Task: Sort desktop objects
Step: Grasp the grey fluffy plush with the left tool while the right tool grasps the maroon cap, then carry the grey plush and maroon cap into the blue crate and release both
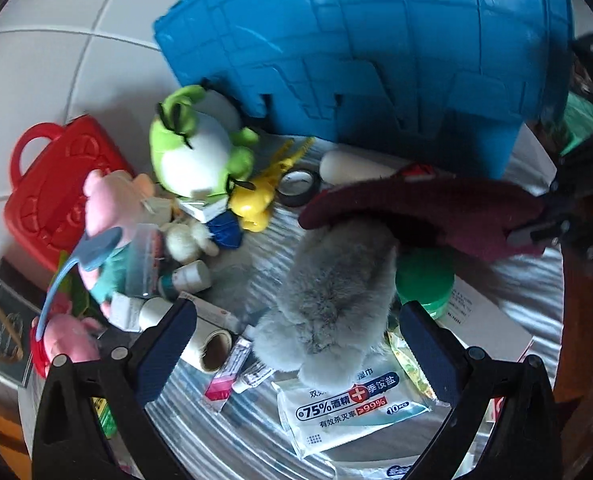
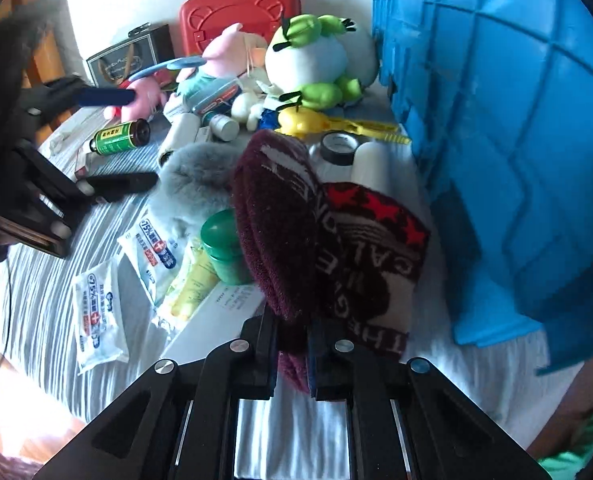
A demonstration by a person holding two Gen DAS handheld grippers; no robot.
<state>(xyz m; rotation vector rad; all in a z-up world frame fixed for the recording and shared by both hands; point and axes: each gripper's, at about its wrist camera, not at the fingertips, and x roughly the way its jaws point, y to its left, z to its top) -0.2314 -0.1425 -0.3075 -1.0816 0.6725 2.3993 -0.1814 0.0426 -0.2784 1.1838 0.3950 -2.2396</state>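
Right gripper [image 2: 292,354]: black two-finger tool, jaws clamped on the near edge of a maroon knitted hat [image 2: 280,232] with red stars and white lettering; the hat stretches forward from the fingertips, over a green round-lidded jar [image 2: 221,246] just left of it.

Left gripper [image 1: 296,344]: black, blue-padded, jaws spread wide with nothing pressed between them; a grey fluffy fur item [image 1: 336,292] lies in the gap ahead, apart from both pads.

Ahead of the left gripper, beyond the fur: a black tape roll [image 1: 298,186], a yellow plastic duck-shaped toy [image 1: 252,200], a green-and-white frog plush [image 1: 194,148]. Left of it: a pink plush figure [image 1: 108,208], a red plastic carry case with handle [image 1: 52,188]. Below its fingertips: a white alcohol-wipe packet with blue and red print [image 1: 344,408].

Right of the right gripper: a large blue ribbed plastic crate [image 2: 496,120].

All items rest on a counter with a grey-and-white striped cloth [image 2: 40,312].
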